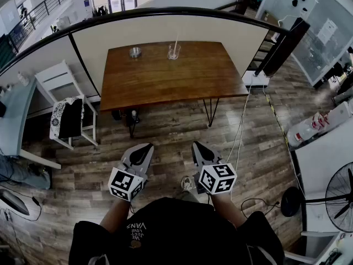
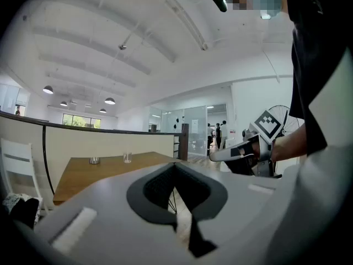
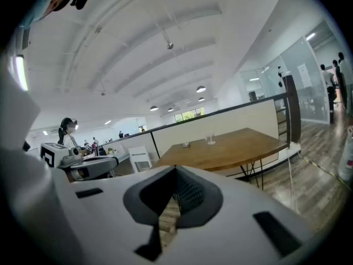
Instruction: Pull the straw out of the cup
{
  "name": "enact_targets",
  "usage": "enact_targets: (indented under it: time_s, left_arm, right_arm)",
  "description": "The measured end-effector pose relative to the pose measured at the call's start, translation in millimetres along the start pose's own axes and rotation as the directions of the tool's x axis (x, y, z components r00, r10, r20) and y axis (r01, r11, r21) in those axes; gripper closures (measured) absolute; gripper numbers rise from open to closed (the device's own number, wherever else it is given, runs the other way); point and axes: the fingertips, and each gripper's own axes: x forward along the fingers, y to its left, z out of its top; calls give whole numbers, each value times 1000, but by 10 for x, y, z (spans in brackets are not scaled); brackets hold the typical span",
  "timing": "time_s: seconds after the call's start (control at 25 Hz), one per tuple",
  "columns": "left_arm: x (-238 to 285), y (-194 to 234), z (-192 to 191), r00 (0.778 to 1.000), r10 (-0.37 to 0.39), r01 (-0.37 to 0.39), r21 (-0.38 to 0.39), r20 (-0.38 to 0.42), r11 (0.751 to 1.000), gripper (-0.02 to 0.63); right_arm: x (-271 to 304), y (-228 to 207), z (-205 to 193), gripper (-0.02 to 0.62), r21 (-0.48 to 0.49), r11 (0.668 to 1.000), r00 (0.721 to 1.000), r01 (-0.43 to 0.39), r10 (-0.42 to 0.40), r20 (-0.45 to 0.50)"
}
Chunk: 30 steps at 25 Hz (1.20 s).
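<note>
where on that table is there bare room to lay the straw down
Everything nearer than the cup and the small metal bowl is bare table, out to both sides and the front edge. Only the far strip holds things.

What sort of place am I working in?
Probably an open-plan office or lab, perhaps on an upper level: a wooden table beside a curved railing, glass walls at the right, and a floor fan.
</note>
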Motion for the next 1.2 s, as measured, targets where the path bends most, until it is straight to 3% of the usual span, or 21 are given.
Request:
enact_targets:
  time_s: [0.32, 0.48, 0.8, 1.0, 1.2]
  left_arm:
    - [484, -144, 68, 999, -18, 21, -70, 42, 997, 581]
    - [782, -192, 58, 1000, -10, 11, -101, 17, 995, 469]
    - [1382, -174, 16, 998, 54, -55, -138, -9, 989, 443]
    - [1619, -76, 29, 992, 128, -127, -152, -2, 980, 442]
    - [1772, 28, -32, 987, 153, -157, -149, -39, 976, 442]
  right_arm:
    - [150, -309, 85, 570, 20, 996, 996, -92, 92, -8]
    - [245, -552, 177, 436, -5, 994, 993, -113, 113, -25]
    - [429, -1149, 323, 434, -8, 986, 984, -167, 167, -57]
    - [543, -1484, 364, 434, -7, 981, 978, -193, 192, -78]
    - [737, -1687, 389, 434, 21, 979, 975, -202, 203, -92]
